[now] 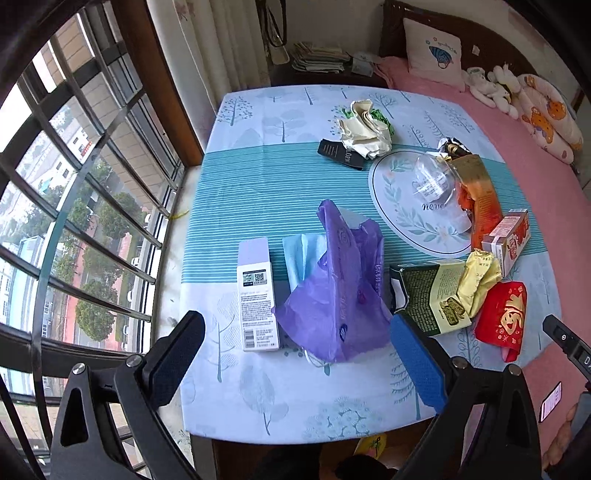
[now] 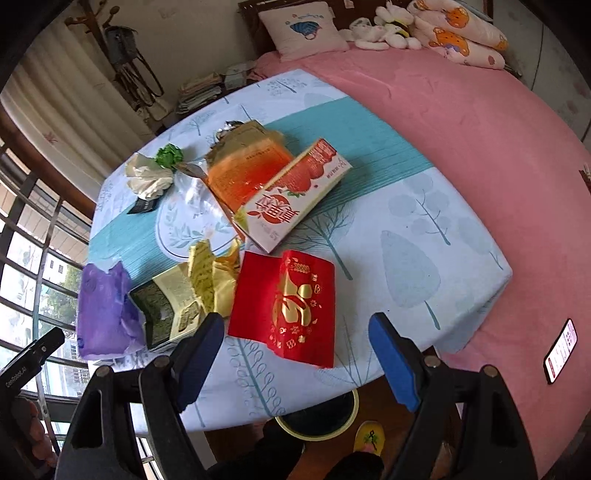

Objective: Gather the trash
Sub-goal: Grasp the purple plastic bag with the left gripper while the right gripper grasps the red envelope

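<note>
Nothing looks collected yet: wrappers surround the purple bag [image 1: 338, 280] on the table [image 1: 255, 177]. Left gripper [image 1: 295, 343] and right gripper [image 2: 295, 354] hover with fingers released, empty.

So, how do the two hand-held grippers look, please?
Both match. The left hand-held gripper and the right hand-held gripper have black angular frames with triangular cut-outs and silver bolts, one black textured finger pad and one blue pad. No cables show.

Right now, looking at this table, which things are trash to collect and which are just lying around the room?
Trash to collect:
purple plastic bag
red packet
green snack wrapper
crumpled paper
strawberry carton

Just lying about:
phone on the pink bed
pillow
stuffed toys
</note>
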### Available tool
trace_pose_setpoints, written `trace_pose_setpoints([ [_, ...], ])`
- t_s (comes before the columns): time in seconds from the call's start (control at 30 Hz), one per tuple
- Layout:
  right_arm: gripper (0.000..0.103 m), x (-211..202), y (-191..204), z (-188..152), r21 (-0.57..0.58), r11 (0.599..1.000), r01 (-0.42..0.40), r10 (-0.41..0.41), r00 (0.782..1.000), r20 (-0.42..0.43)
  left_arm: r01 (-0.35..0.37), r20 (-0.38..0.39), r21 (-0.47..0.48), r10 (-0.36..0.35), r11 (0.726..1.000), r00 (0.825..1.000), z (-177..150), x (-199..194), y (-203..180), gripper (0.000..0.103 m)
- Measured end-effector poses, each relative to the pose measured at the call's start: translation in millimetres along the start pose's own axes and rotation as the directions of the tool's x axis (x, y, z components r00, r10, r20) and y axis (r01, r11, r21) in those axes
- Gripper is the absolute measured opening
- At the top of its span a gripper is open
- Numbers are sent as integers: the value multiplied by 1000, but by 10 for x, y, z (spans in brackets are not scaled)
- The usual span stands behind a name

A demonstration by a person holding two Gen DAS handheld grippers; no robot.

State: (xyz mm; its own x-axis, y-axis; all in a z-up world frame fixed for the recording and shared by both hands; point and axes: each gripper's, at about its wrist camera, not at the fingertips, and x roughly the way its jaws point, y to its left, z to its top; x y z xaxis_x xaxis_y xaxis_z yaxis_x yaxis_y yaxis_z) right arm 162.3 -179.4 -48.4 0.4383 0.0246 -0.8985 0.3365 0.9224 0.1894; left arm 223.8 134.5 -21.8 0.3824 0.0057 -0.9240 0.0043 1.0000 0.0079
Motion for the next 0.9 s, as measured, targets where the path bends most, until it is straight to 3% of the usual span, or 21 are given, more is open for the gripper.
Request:
trace_pose_setpoints([
  [0.27, 81, 614, -53, 48, 97, 993, 64, -52, 992, -115, 81, -112, 71, -72, 994, 991, 255, 578, -26, 99],
  [0.33, 73, 701, -46, 47, 109, 991, 78, -62, 988, -141, 97, -141, 80, -86, 992, 986, 287, 680, -34, 96],
  [0.4, 55, 790, -34, 34, 117, 990, 75, -54, 983, -174, 116, -174, 89, -99, 989, 980, 315, 777, -35, 90],
  [0.53, 41, 838, -8, -16, 127, 989, 82, -56, 980, -192, 157, -236, 97, -130, 983, 963, 340, 915, -49, 77],
  [0.6, 29, 843, -11, -34, 144, 987, 74, -45, 980, -195, 170, -255, 111, -137, 979, 957, 349, 959, -78, 65],
  [0.63, 28, 844, -21, -44, 155, 986, 66, -34, 980, -196, 174, -265, 120, -138, 977, 954, 349, 980, -95, 61],
  [0.8, 22, 785, -52, -75, 206, 977, 51, -10, 981, -196, 230, -317, 141, -176, 963, 932, 356, 1038, -166, 18],
  [0.9, 19, 710, -52, -40, 213, 976, 46, -5, 982, -188, 237, -297, 166, -180, 957, 938, 395, 969, -218, 8],
])
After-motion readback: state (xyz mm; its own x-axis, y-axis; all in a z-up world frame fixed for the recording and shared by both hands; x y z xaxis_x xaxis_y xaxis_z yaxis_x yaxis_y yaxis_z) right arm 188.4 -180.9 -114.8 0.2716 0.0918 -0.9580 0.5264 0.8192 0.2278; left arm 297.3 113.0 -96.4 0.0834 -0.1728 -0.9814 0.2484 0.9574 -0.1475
